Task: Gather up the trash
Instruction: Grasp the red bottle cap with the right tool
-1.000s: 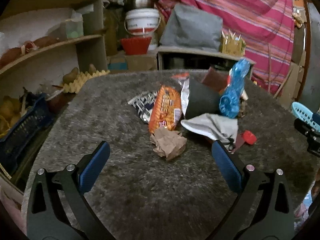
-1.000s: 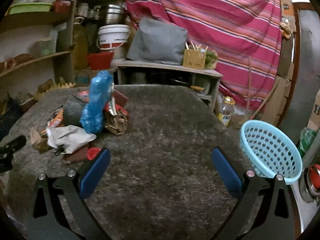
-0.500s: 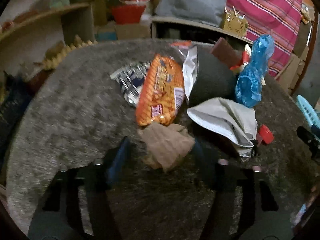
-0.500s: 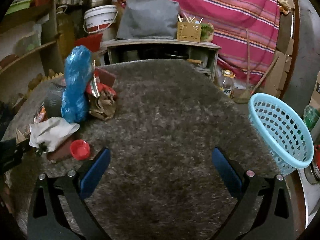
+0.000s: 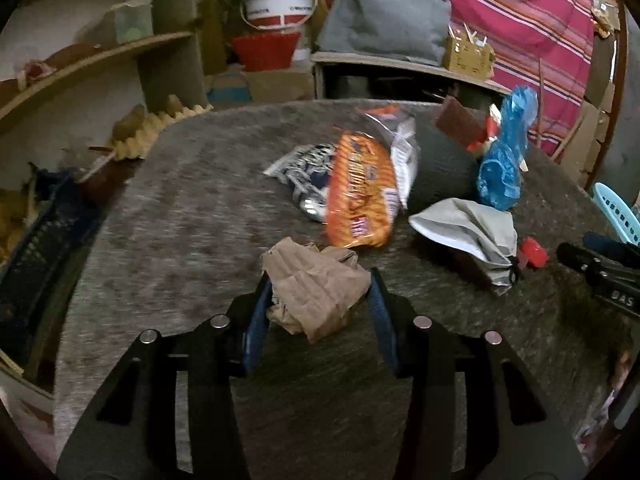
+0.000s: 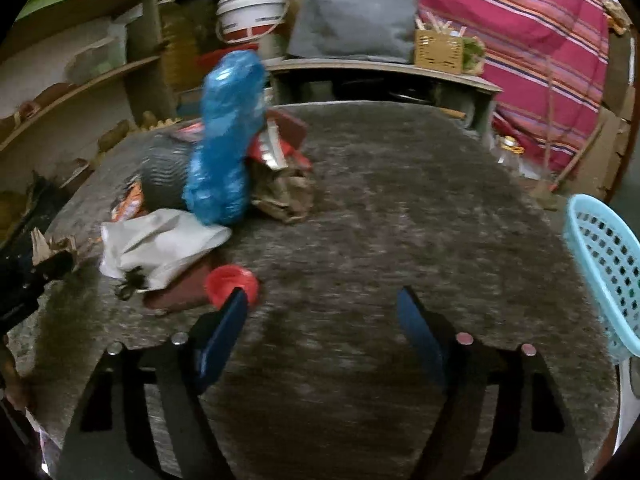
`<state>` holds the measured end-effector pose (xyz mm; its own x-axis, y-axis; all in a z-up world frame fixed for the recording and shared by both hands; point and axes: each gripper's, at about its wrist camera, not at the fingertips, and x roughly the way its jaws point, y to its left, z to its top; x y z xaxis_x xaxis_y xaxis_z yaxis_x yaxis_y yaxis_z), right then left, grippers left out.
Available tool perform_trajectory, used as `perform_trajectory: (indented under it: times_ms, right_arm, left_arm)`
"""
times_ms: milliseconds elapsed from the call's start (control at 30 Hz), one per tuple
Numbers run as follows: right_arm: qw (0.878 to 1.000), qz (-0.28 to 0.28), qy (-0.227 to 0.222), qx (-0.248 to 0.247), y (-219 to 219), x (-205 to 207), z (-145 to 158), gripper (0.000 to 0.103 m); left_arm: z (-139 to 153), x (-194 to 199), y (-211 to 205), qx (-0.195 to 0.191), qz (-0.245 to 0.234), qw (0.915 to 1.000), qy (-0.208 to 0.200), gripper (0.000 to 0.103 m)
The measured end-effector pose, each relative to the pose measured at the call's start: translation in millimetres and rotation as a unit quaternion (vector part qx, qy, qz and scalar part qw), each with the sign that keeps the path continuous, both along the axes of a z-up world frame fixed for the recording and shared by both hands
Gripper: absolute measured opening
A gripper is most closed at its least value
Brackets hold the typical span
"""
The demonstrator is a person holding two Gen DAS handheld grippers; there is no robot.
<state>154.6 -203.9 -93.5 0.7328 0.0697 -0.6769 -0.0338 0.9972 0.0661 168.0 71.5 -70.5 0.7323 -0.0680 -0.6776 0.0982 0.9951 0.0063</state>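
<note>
Two sets of closing jaws: left gripper (image 5: 318, 294) around crumpled brown paper (image 5: 316, 288), right gripper (image 6: 322, 310) over bare carpet (image 6: 400, 208).

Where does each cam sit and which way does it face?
Left wrist: on the left gripper, angled down at the table; jaws closing around the crumpled brown paper; the right gripper's black tip shows at right.
Right wrist: on the right gripper, angled down at bare carpet; jaws closing on nothing, red cap by its left finger.
Shared: blue bag, white cloth, light-blue basket.
</note>
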Motion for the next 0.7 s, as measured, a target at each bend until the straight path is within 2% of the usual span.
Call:
perform_trajectory:
  times_ms: [233,267,300,367,533,667,700]
  right_arm:
    - [1.0,0.029,0.0,0.009,24.8,2.5,0.6,0.072]
    - [0.999,0.031,0.005,0.007,27.1,5.9,-1.7,0.07]
    - [0.999,0.032,0.011,0.007,27.4,7.9,-3.4,0.061]
    - [0.999,0.037,0.03,0.018,28.6,13.6,-9.5,0.053]
    - [0.998,0.044,0.039,0.027,28.7,15.5,-11.1,0.046]
    - [0.997,0.061,0.045,0.035,31.3,16.8,-11.6,0.031]
    - [0.996,0.062,0.044,0.036,30.7,16.8,-11.7,0.031]
  left_arm:
    - [6.1,-15.7,18.0,-0.004,0.01,0.9998,-0.015,0.045]
    - [5.9,-15.9,19.8,-0.004,0.012,0.9998,-0.015,0.045]
    - [5.2,-16.0,21.8,-0.004,0.015,0.9998,-0.014,0.045]
    - [2.8,-17.1,24.2,-0.005,0.017,0.9997,-0.013,0.045]
    - [-1.6,-18.9,28.5,-0.009,0.02,0.9997,-0.009,0.045]
    - [-2.4,-18.8,29.9,-0.013,0.02,0.9997,-0.01,0.045]
    - [-2.8,-19.0,30.0,-0.015,0.021,0.9996,-0.009,0.045]
